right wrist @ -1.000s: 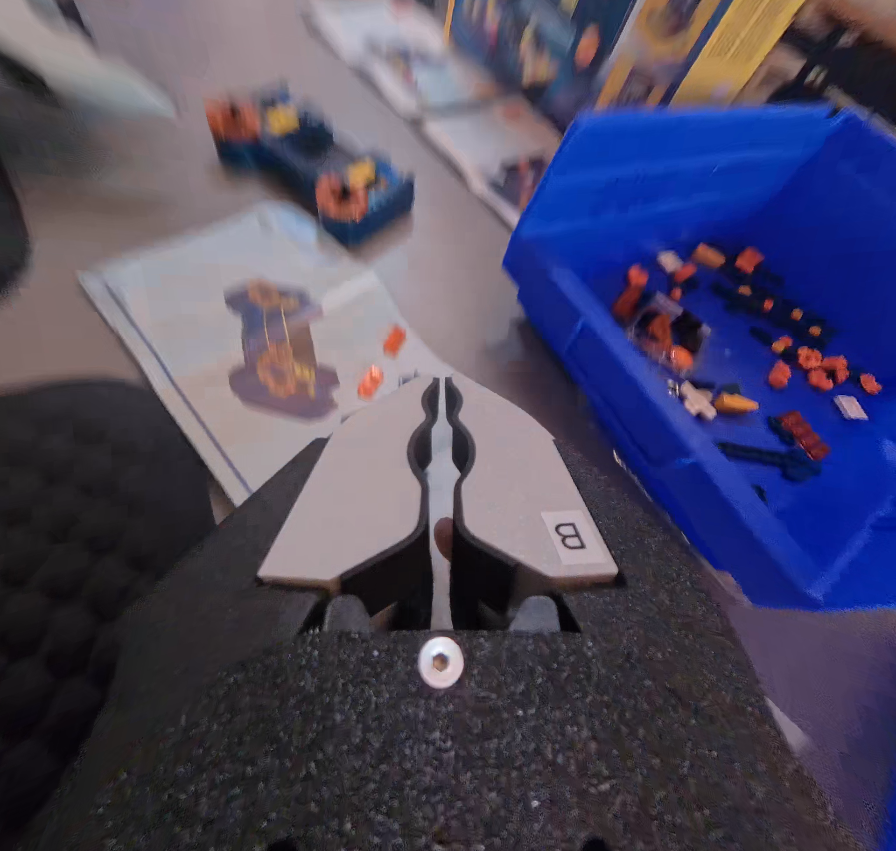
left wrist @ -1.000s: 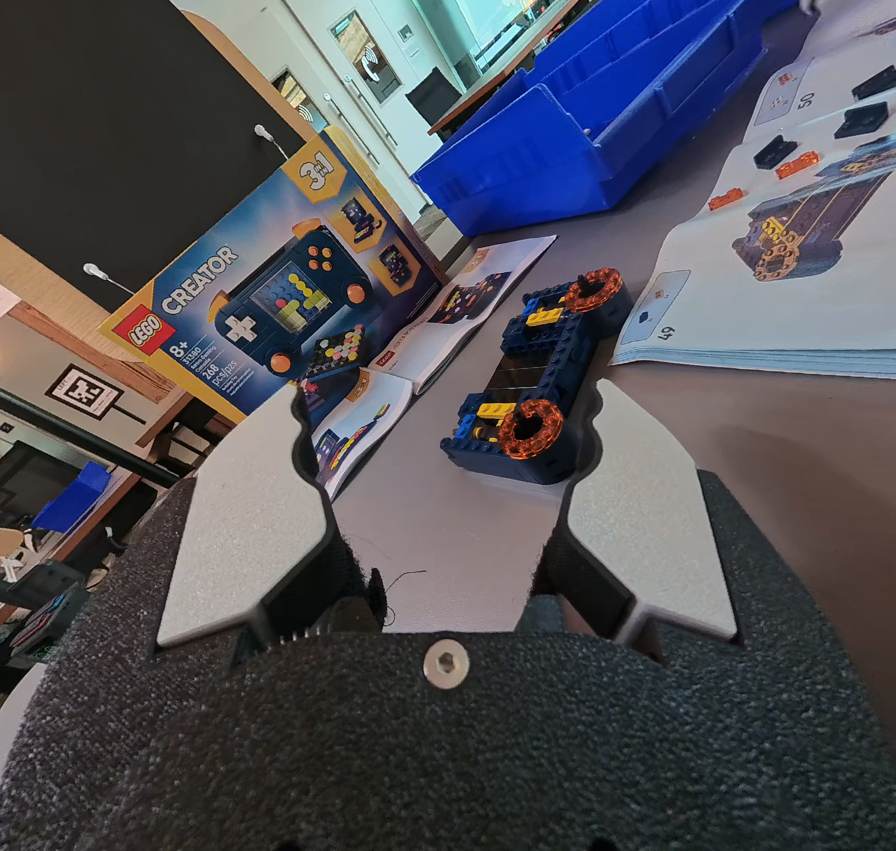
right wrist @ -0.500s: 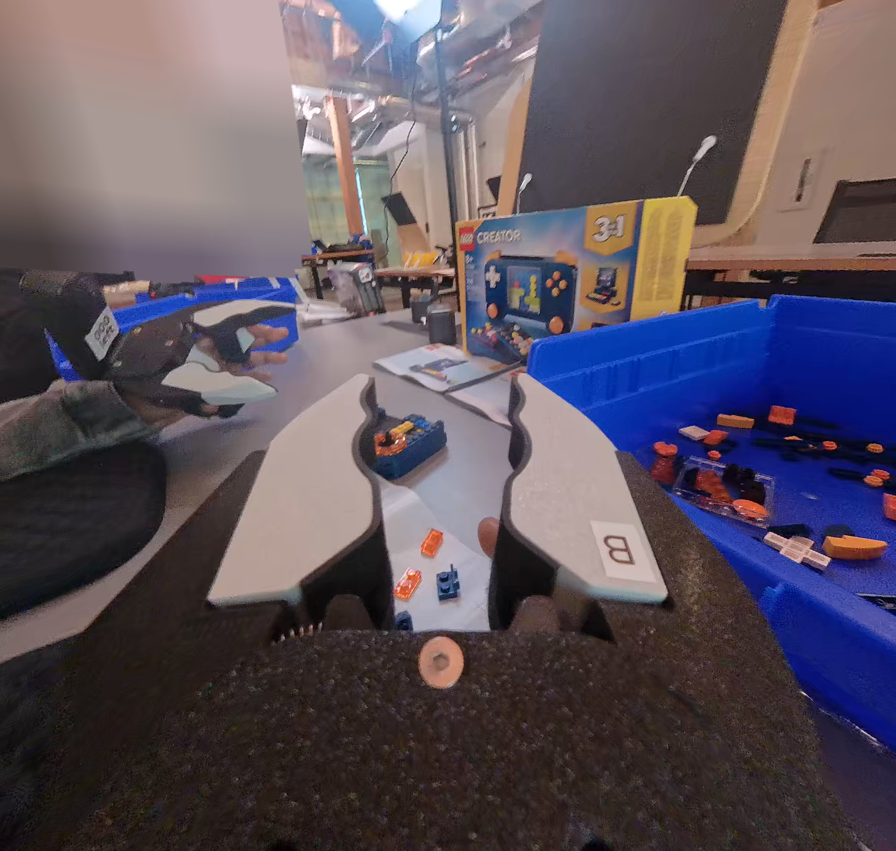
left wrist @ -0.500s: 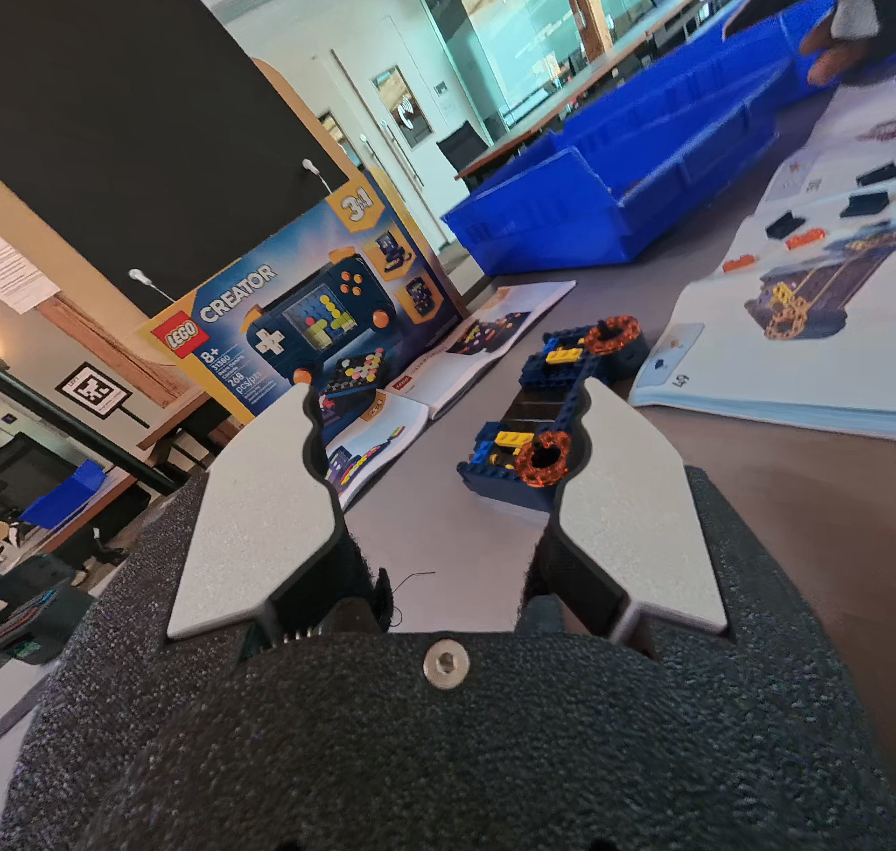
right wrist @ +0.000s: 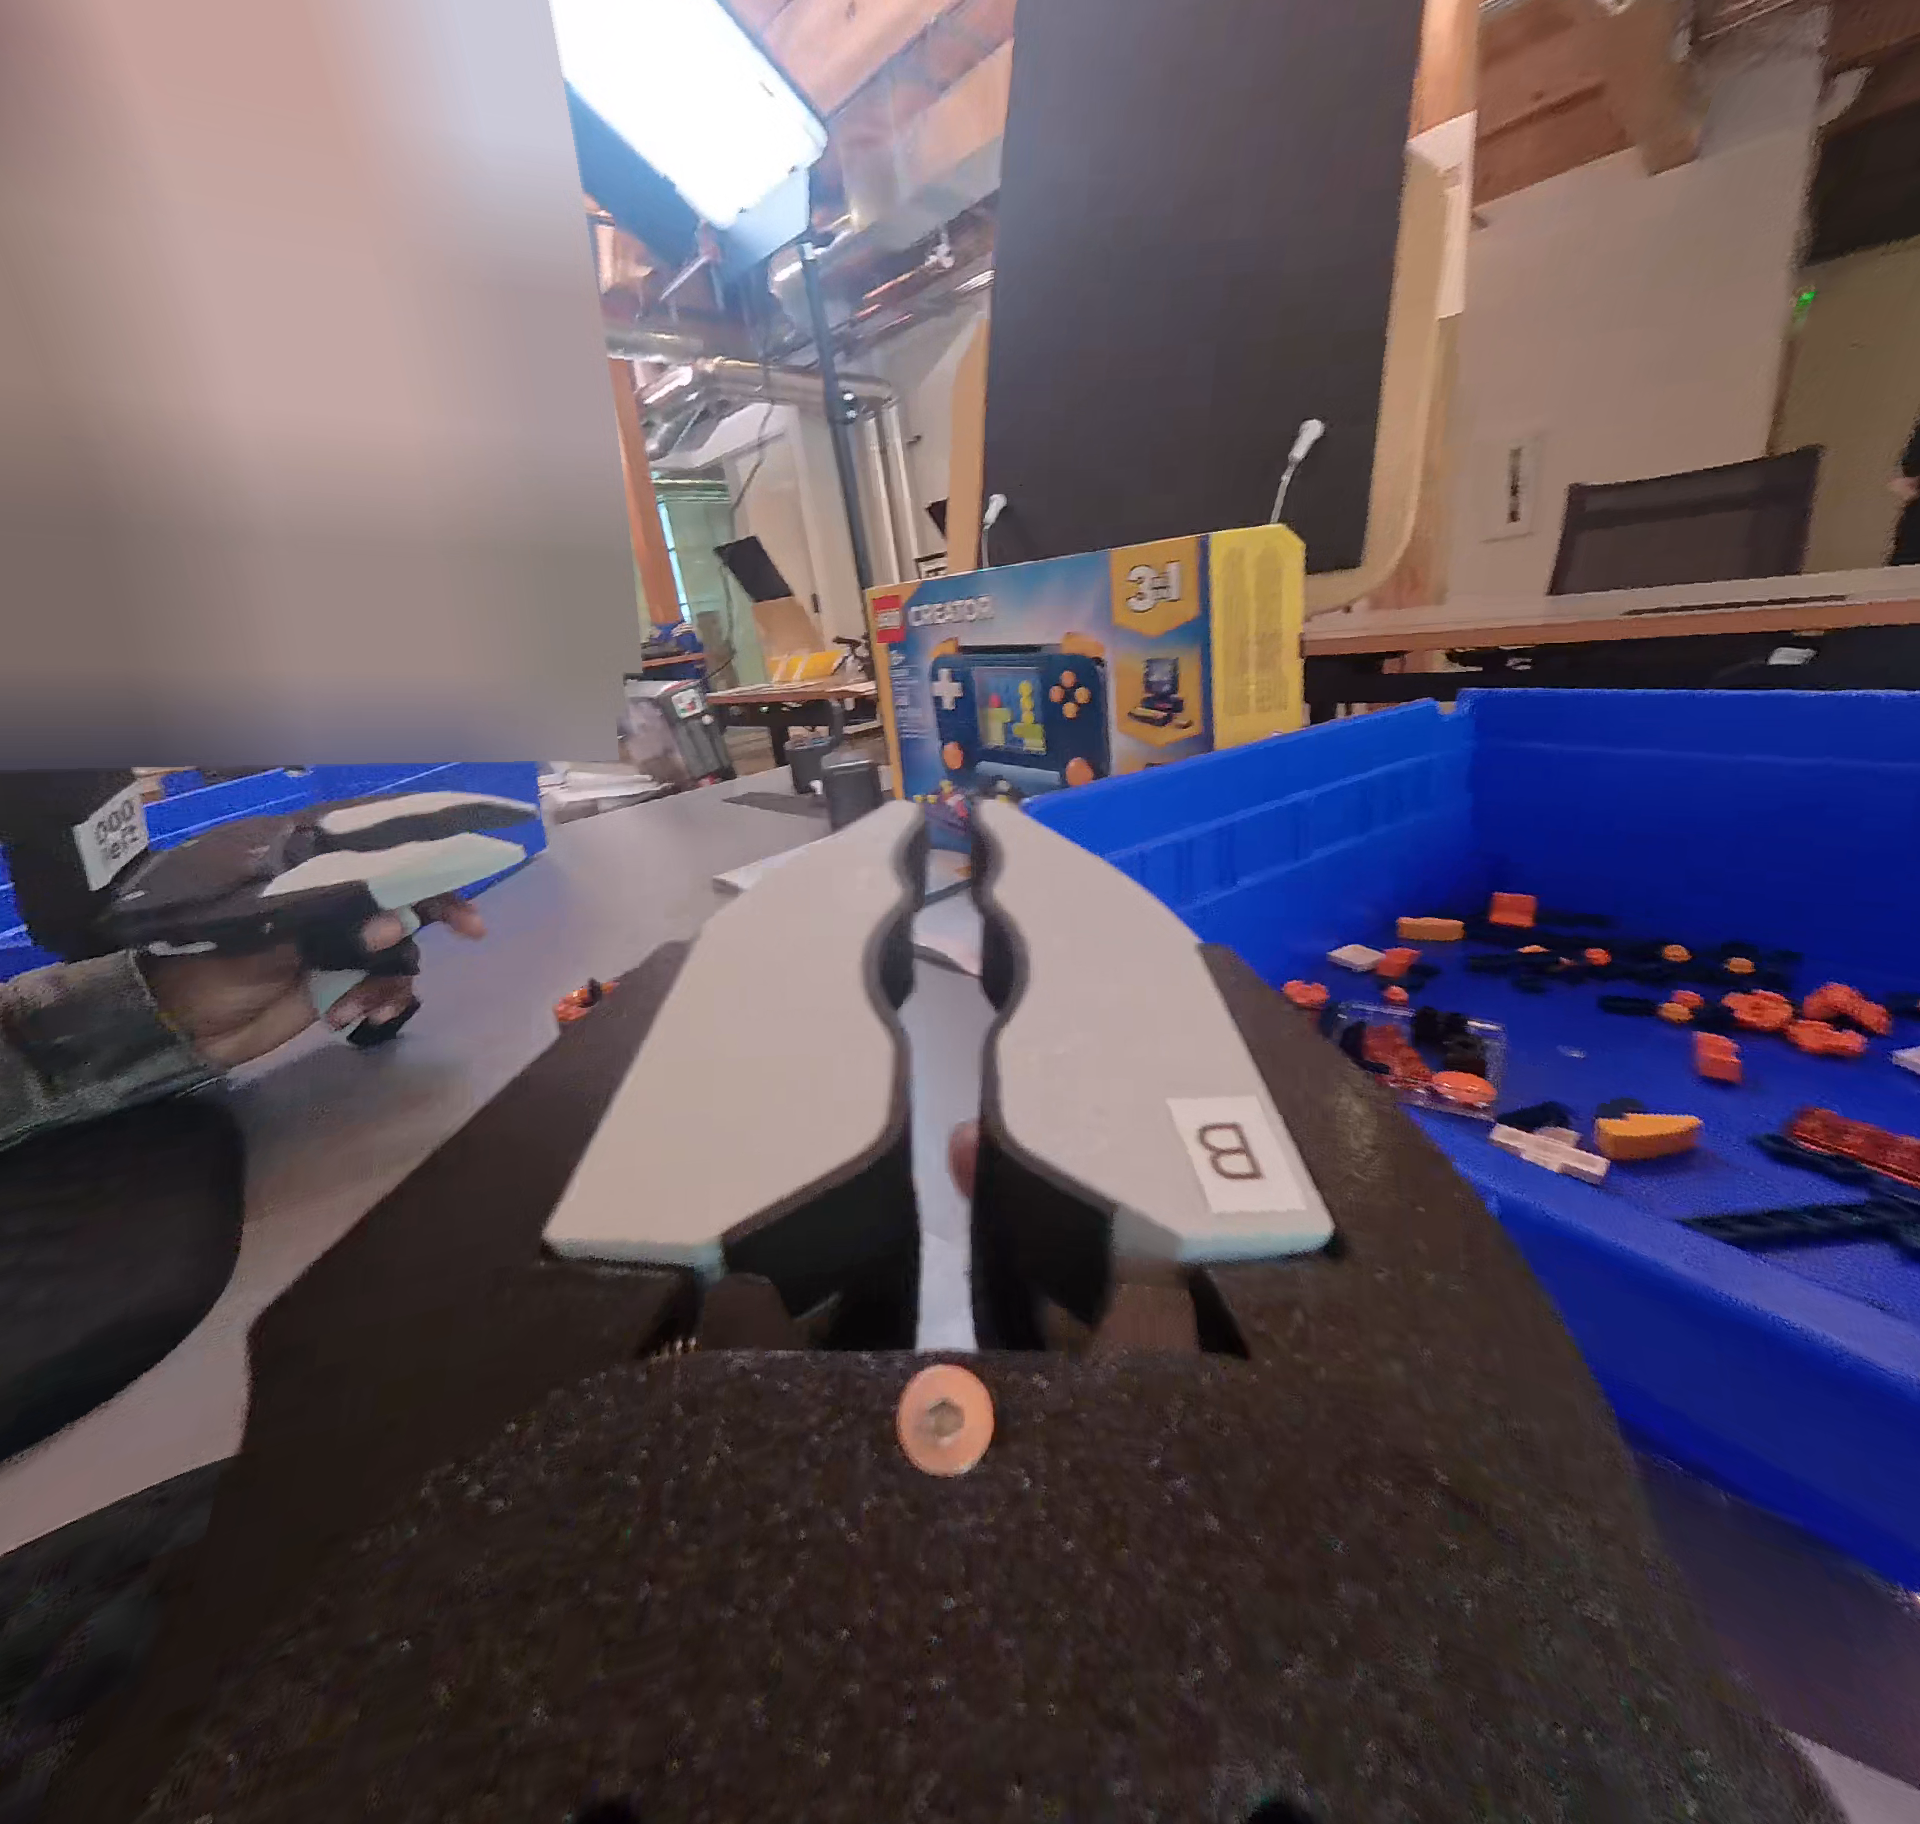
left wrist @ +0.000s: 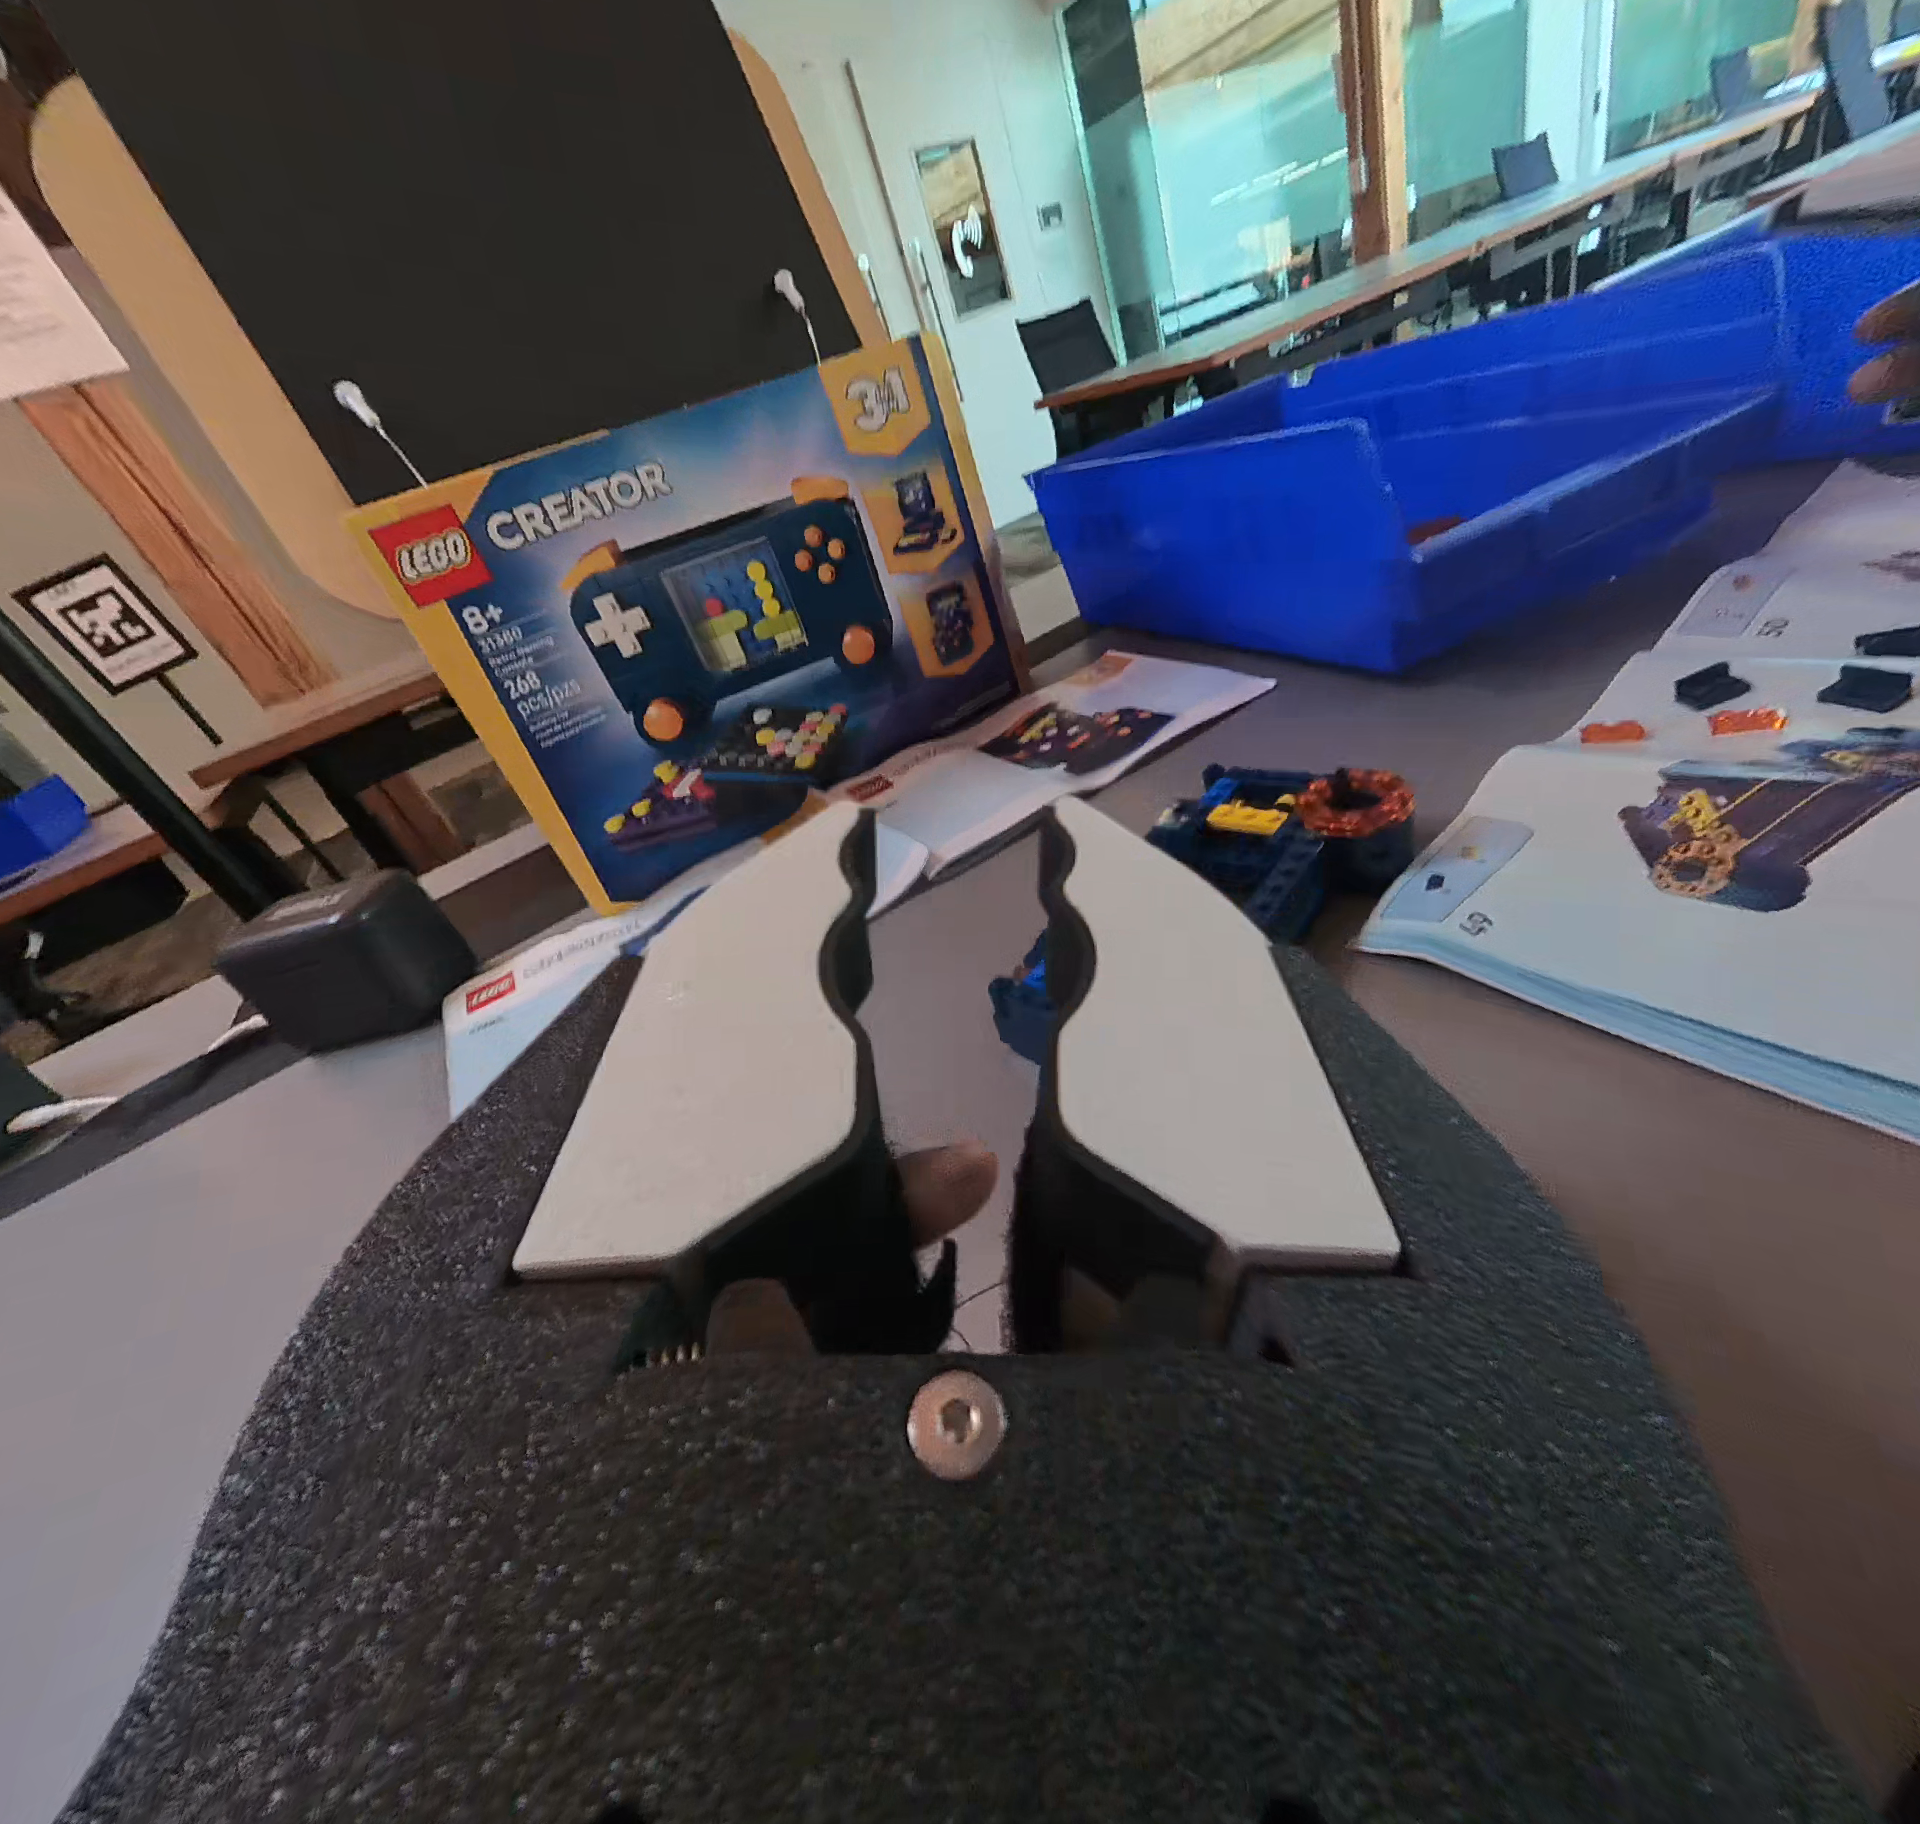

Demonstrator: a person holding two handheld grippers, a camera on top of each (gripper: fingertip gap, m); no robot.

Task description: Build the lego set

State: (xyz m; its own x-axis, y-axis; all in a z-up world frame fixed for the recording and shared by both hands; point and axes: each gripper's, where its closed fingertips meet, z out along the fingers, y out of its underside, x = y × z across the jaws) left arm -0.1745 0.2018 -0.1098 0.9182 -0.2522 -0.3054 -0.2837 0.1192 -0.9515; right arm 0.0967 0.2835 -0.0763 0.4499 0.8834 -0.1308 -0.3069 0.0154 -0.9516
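Blue parts bin as anchor: right gripper just left of it, all but clenched, nothing between. Left gripper part-open, empty, over the table short of it, dark-blue brick model just beside. Risk: low sweep knocking model apart.

walls: white, with a big black panel in a light wood frame | windows: glass partition with wood post | ceiling: wood beams, bright lamp, metal pipes | furniture: grey desk, long tables, black chair
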